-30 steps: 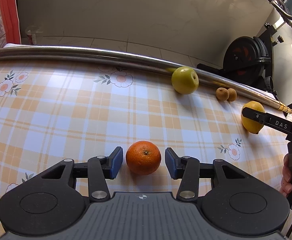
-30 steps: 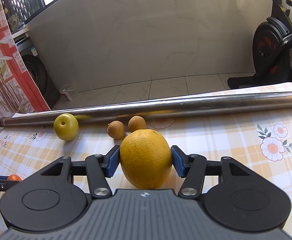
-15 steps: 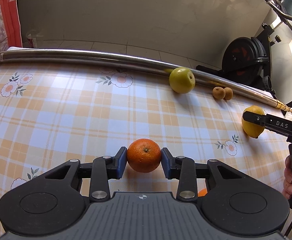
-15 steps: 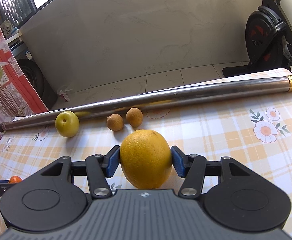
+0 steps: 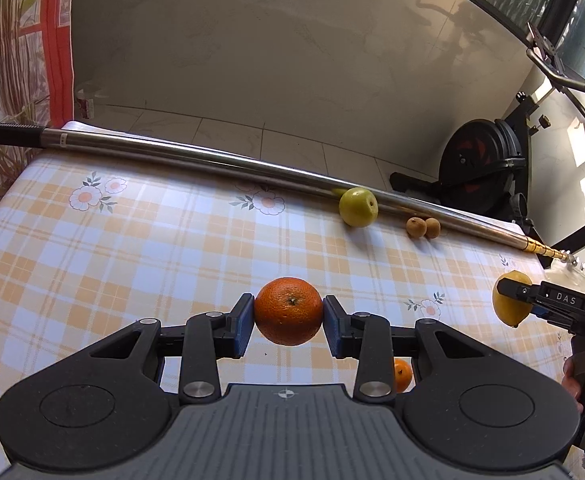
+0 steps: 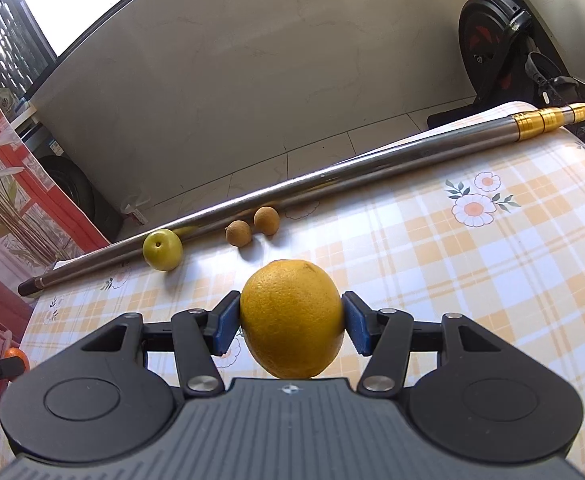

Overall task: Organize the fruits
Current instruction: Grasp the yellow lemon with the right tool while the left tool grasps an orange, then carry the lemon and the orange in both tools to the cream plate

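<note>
My left gripper is shut on a small orange and holds it above the checked tablecloth. A second small orange lies on the cloth below, partly hidden by the gripper. My right gripper is shut on a large yellow lemon, also lifted; it shows in the left wrist view at the right. A green-yellow round fruit and two small brown fruits lie by the metal pole.
A long metal pole lies along the table's far edge. An exercise bike stands on the floor beyond the table. A red curtain hangs at the left.
My left gripper closed on the small orange and lifted it off the cloth. My right gripper rose with the lemon still in it.
</note>
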